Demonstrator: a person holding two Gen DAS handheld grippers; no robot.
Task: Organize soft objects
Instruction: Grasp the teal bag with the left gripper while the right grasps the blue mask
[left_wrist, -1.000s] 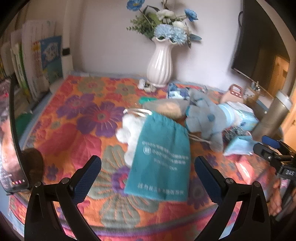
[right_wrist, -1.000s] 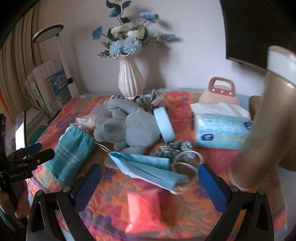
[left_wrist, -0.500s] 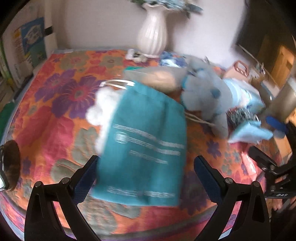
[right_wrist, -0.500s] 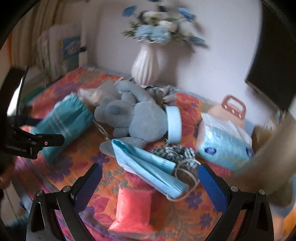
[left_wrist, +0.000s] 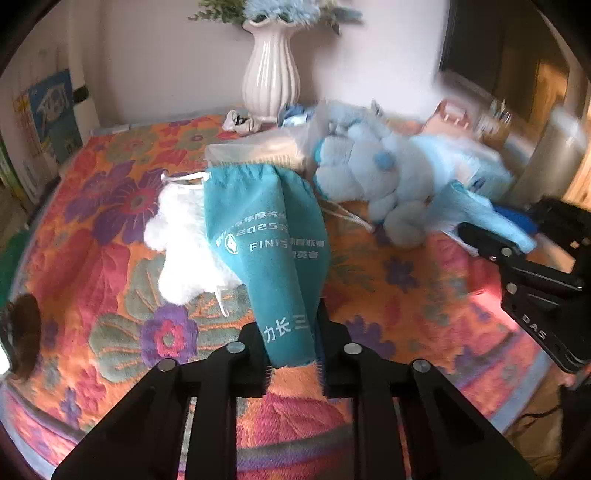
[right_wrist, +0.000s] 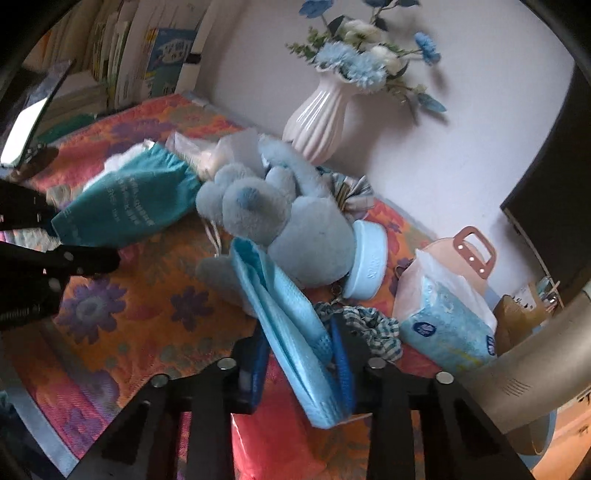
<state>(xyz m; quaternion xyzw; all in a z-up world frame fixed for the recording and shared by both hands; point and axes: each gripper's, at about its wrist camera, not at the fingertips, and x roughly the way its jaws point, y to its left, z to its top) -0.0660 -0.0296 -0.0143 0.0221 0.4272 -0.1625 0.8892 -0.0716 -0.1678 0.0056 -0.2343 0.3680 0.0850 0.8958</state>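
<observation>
left claw (left_wrist: 293, 347) clamped on the teal pouch's (left_wrist: 266, 236) near hem at lower centre, right claw (right_wrist: 301, 360) closing on the light-blue folded cloth (right_wrist: 284, 317) at lower centre, both pinched at edges, probably to lift clear of the plush (right_wrist: 277, 218).

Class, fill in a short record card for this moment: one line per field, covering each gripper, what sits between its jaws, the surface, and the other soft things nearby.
left gripper: pinching the near end of the teal drawstring bag
right gripper: jaws closing, pads against the light blue folded cloth between them
surface: floral cloth in orange, red and purple
beside the bag: white fluffy item, partly under it
centre: blue plush toy
at the back: white ribbed vase with blue flowers
right side: tissue pack
</observation>
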